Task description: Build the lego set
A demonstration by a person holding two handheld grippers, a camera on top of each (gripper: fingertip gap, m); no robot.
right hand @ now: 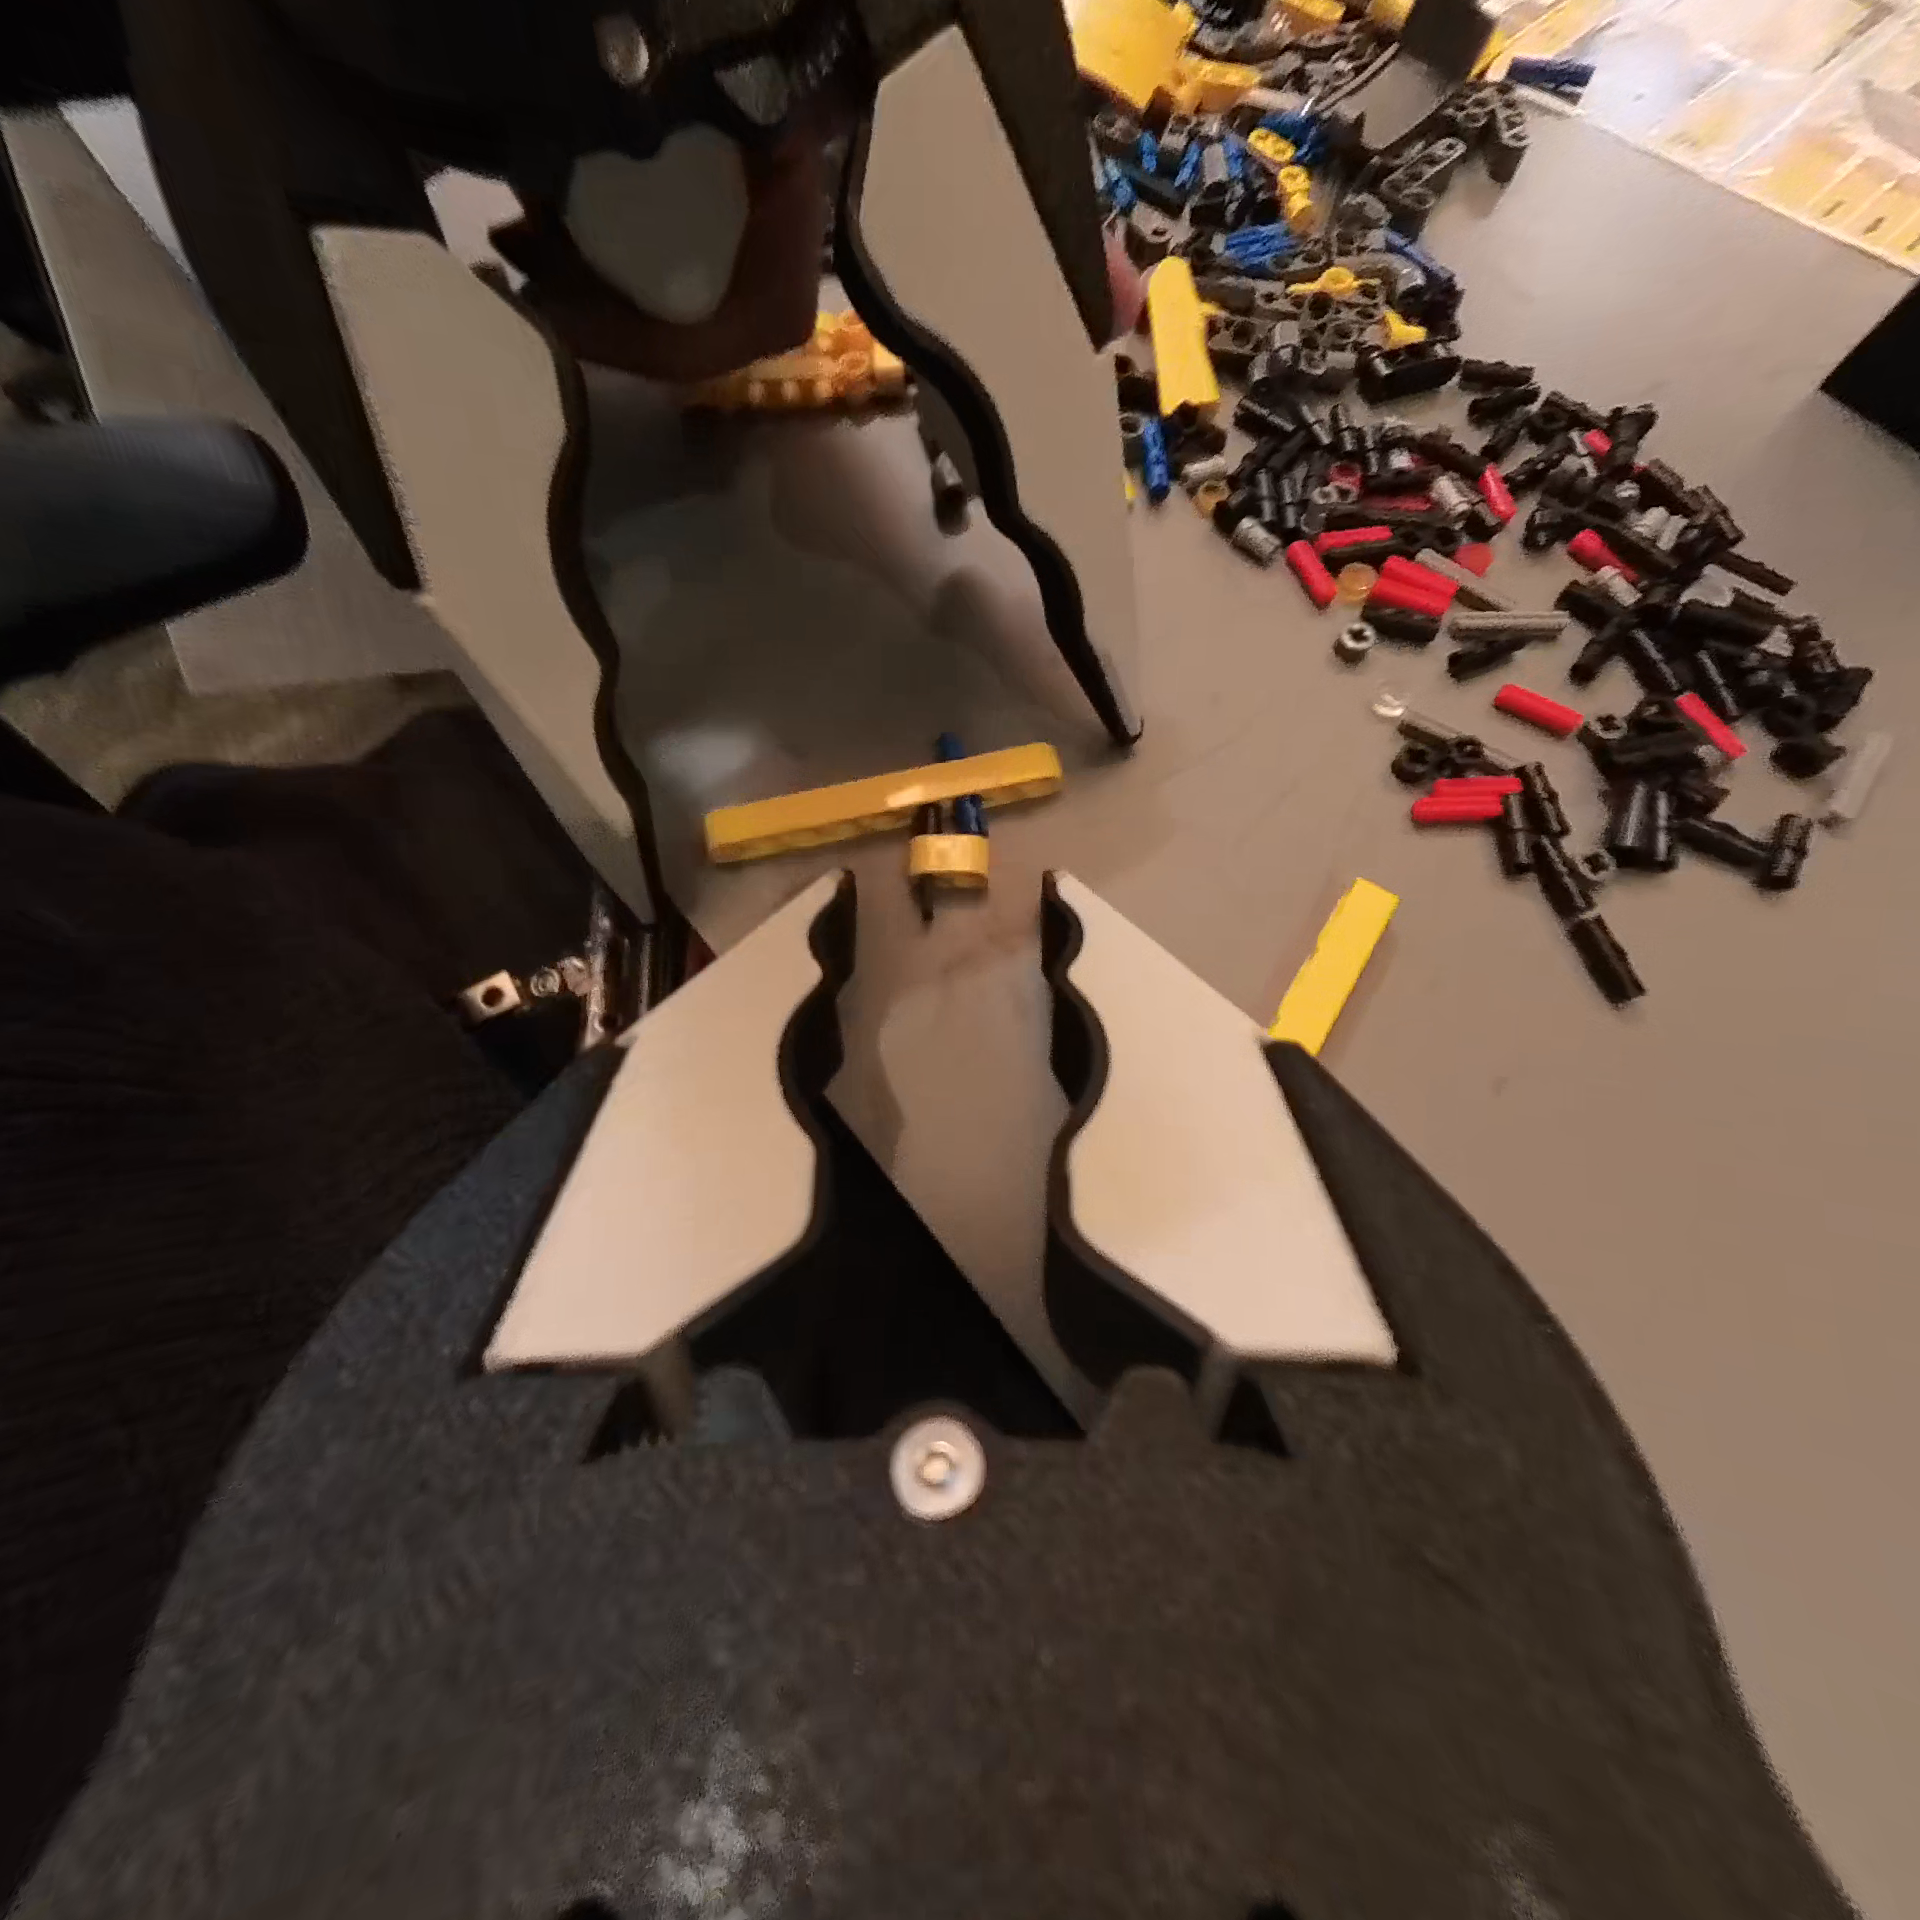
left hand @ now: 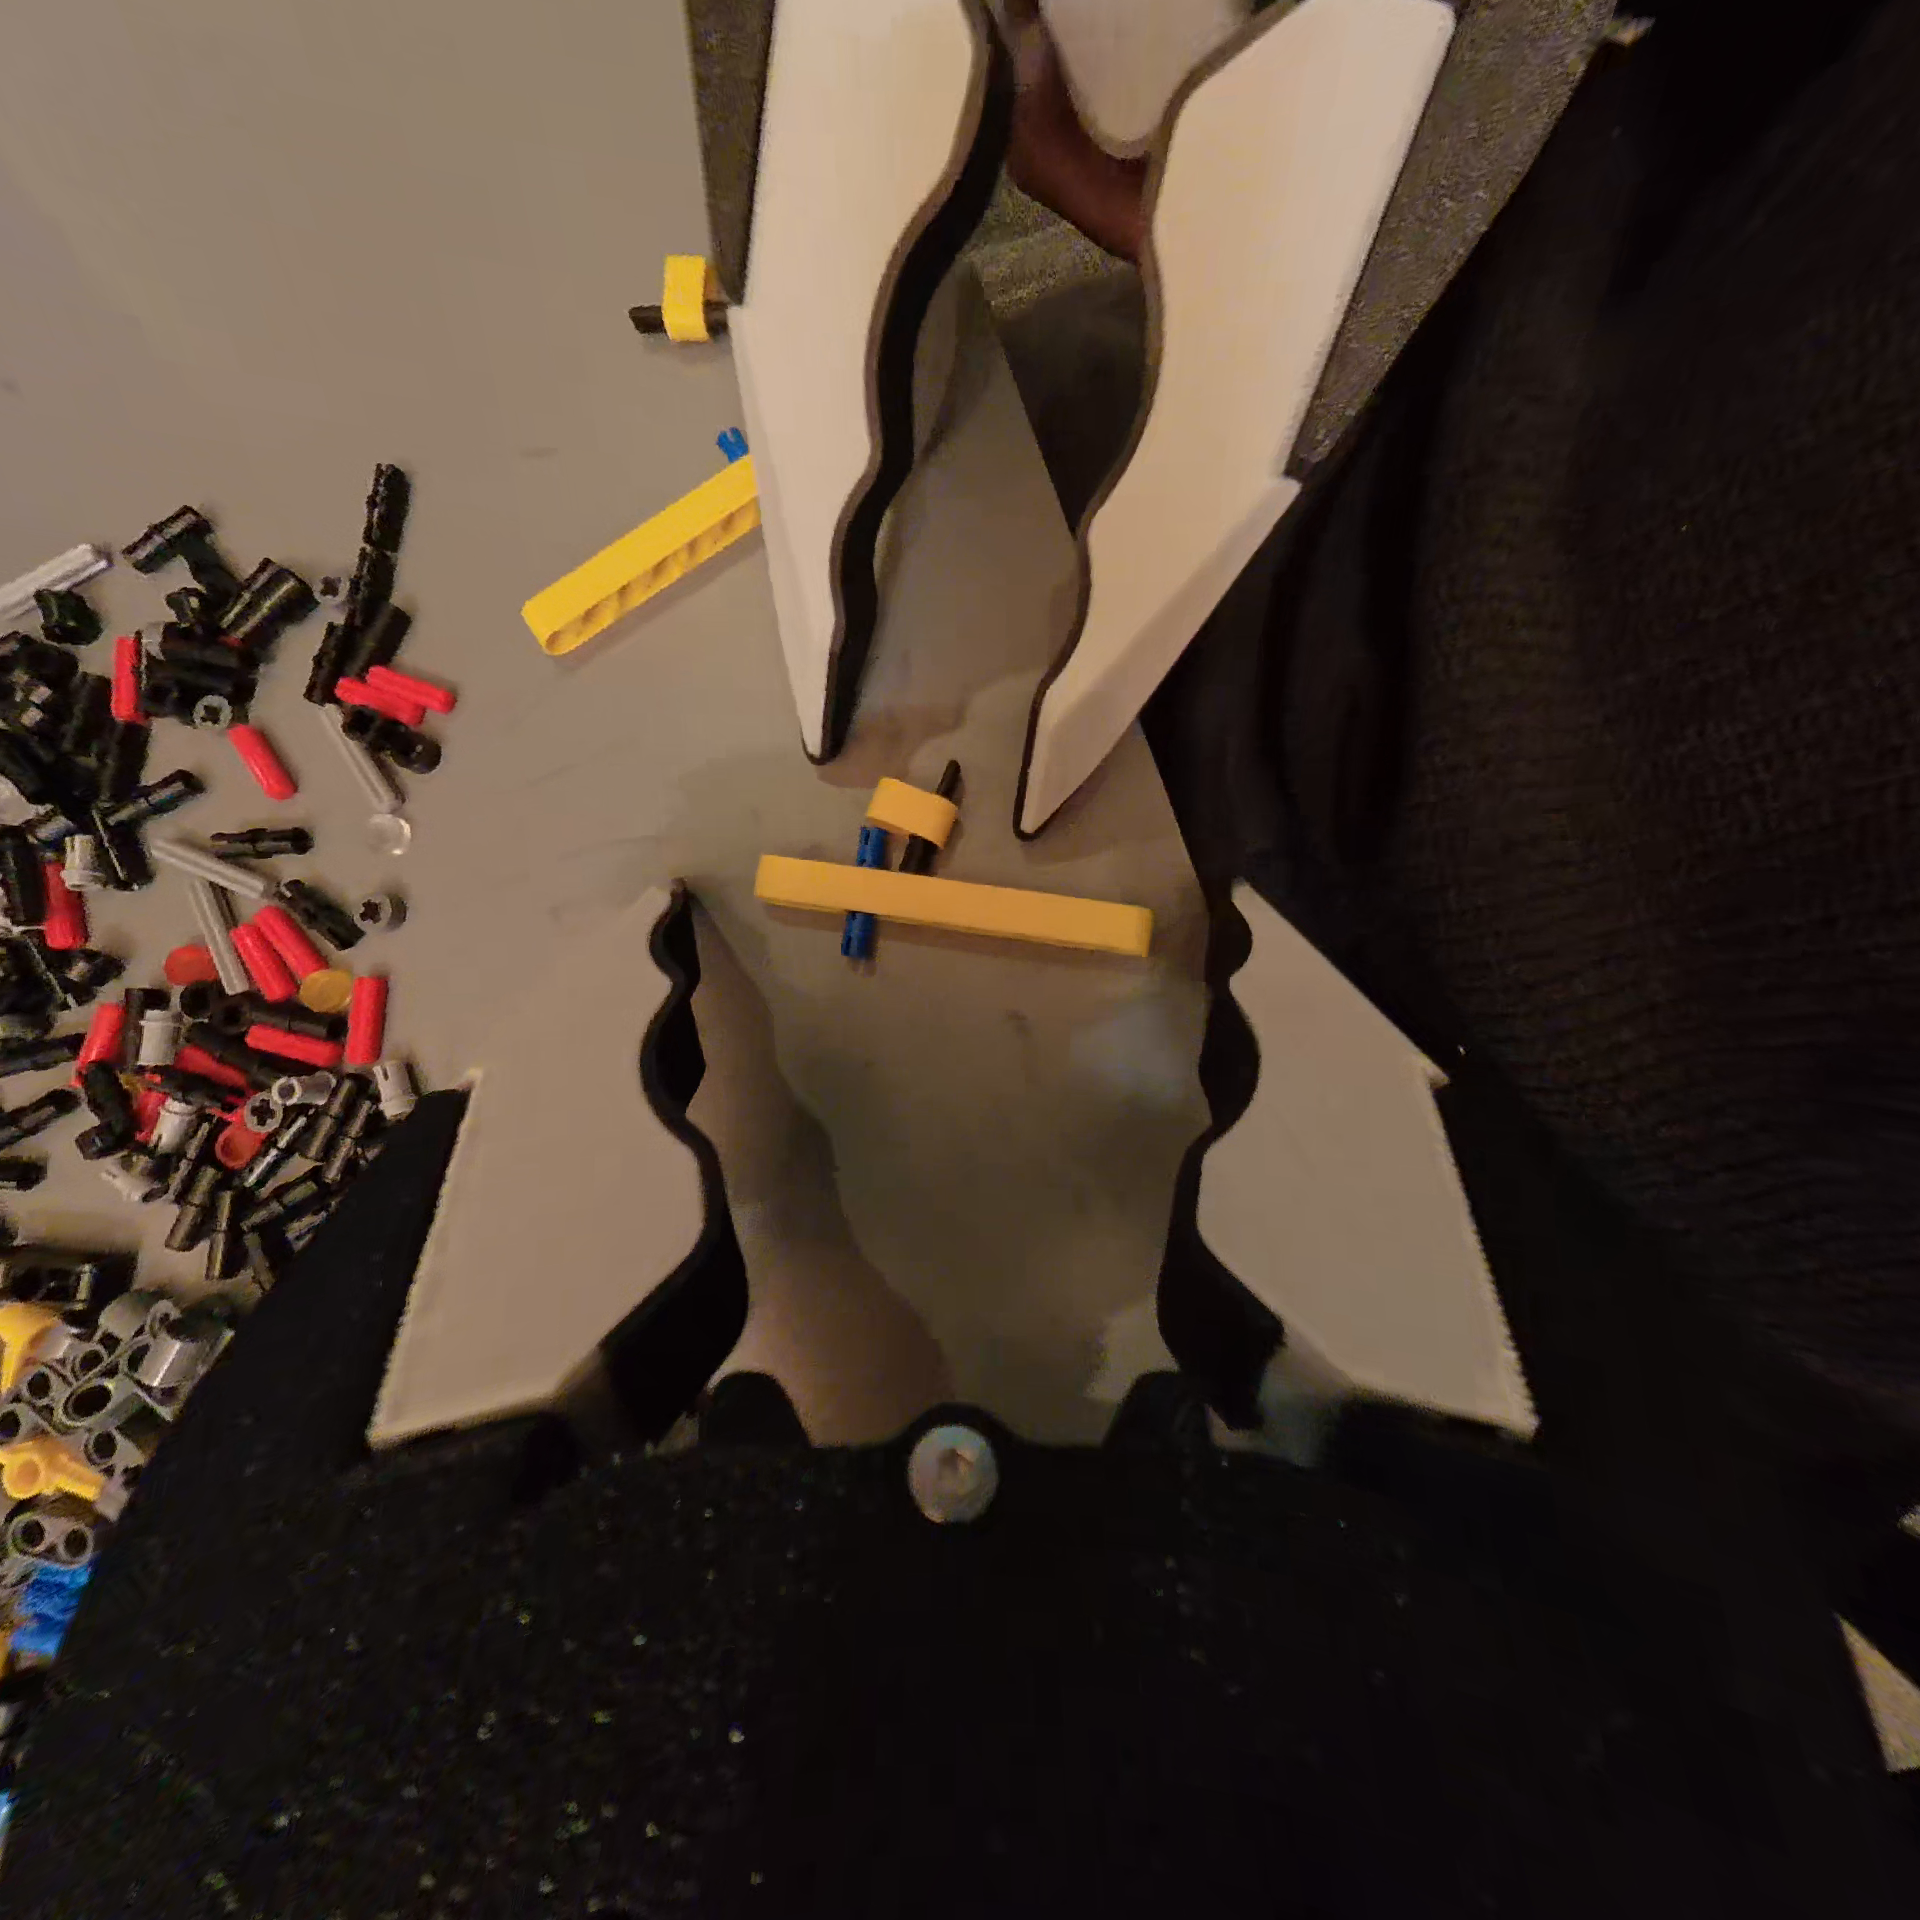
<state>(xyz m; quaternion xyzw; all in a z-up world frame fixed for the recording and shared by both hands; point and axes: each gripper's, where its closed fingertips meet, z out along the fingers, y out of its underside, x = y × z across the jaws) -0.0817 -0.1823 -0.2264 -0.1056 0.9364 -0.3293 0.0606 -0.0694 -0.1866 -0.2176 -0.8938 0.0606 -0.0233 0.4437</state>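
A long yellow beam (left hand: pixel 997 909) lies on the grey table (left hand: pixel 416 260) with a blue pin (left hand: pixel 860 914) through it. A short yellow piece (left hand: pixel 912 810) on a black pin sits against it. My left gripper (left hand: pixel 956 891) is open, its fingertips on either side of the beam. My right gripper (left hand: pixel 925 795) comes from the opposite side, open, its tips just short of the short yellow piece. In the right wrist view the beam (right hand: pixel 810 816), the blue pin (right hand: pixel 949 750) and the short piece (right hand: pixel 948 857) lie just ahead of my right gripper (right hand: pixel 945 881). The left gripper (right hand: pixel 888 826) straddles them. Neither gripper holds anything.
A pile of black, red and grey pins (left hand: pixel 208 831) spreads on the left, also in the right wrist view (right hand: pixel 1558 623). Loose yellow beams (left hand: pixel 644 561) (right hand: pixel 1335 961) and a small yellow piece (left hand: pixel 686 301) lie nearby. Dark clothing (left hand: pixel 1610 727) borders the table. A printed sheet (right hand: pixel 1766 125) lies far off. My two grippers' fingertips are within a few centimetres of each other.
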